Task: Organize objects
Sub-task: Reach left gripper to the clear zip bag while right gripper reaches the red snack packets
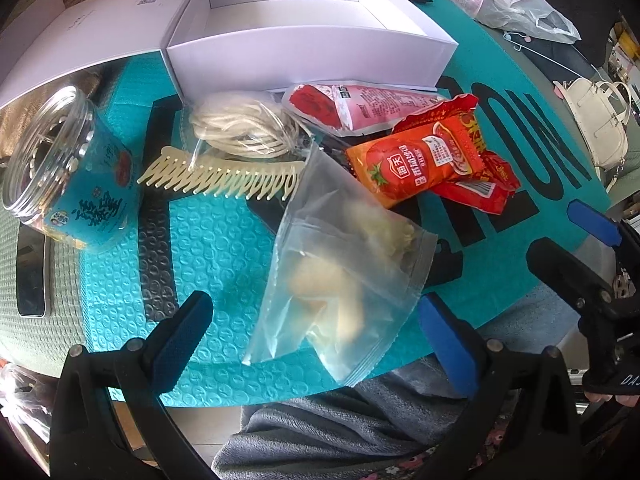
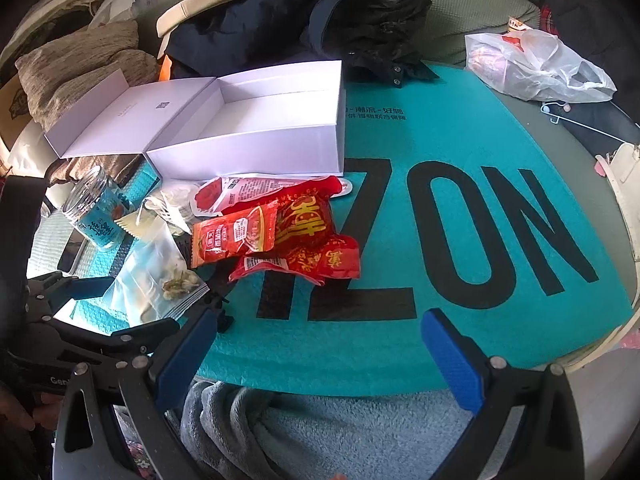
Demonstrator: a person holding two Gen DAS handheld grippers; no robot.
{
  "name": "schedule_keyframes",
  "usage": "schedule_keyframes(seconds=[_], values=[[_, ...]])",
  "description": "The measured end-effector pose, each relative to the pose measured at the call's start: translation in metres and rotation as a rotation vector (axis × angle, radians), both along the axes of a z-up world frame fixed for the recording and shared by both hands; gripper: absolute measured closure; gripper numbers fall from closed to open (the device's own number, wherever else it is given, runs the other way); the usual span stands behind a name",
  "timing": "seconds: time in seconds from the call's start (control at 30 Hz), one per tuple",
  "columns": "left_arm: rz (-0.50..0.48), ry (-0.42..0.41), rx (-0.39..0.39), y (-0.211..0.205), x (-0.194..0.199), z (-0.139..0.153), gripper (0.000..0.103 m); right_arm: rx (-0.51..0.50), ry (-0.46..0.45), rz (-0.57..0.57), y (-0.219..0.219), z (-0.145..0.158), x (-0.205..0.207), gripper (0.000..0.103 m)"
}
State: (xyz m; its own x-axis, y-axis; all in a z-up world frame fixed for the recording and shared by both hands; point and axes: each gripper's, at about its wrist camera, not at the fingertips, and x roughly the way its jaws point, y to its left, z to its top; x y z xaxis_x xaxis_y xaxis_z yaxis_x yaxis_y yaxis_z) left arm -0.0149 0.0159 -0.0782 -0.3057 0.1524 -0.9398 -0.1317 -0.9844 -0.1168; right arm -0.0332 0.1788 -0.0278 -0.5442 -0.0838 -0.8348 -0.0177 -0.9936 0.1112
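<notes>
An open white box (image 1: 304, 46) (image 2: 256, 140) stands at the back of the teal mat (image 1: 216, 248) (image 2: 460, 160). In front of it lie a bagged white cord (image 1: 240, 124), a cream comb (image 1: 224, 178), a pink-red pouch (image 1: 360, 108), an orange ketchup packet (image 1: 416, 168) (image 2: 236, 236) on red snack packets (image 2: 312, 248), and a clear zip bag (image 1: 340, 288) (image 2: 160, 276). A clear jar (image 1: 60, 168) (image 2: 96, 208) lies at the left. My left gripper (image 1: 316, 344) is open, just before the zip bag. My right gripper (image 2: 316, 356) is open over bare mat.
The white box lid (image 1: 88, 36) lies left of the box. A phone (image 1: 32, 276) lies near the jar. A plastic bag (image 2: 532, 64), dark clothing (image 2: 352, 20) and a white handbag (image 1: 596, 124) surround the mat. A grey towel (image 2: 340, 432) lies at the near edge.
</notes>
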Motion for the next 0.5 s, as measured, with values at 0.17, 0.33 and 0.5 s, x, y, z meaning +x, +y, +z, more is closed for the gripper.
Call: schedule_keyframes(seconds=[0.17, 0.33, 0.5], values=[[-0.024, 0.006, 0.007, 0.002, -0.006, -0.008, 0.001, 0.002, -0.013, 0.011, -0.002, -0.007, -0.008, 0.001], [-0.05, 0.024, 0.022, 0.003, -0.01, -0.01, 0.004, -0.013, -0.005, 0.014, -0.003, -0.012, -0.017, 0.001], [-0.066, 0.052, 0.058, 0.001, -0.011, -0.009, 0.018, -0.013, 0.013, 0.04, -0.007, -0.016, -0.028, 0.001]])
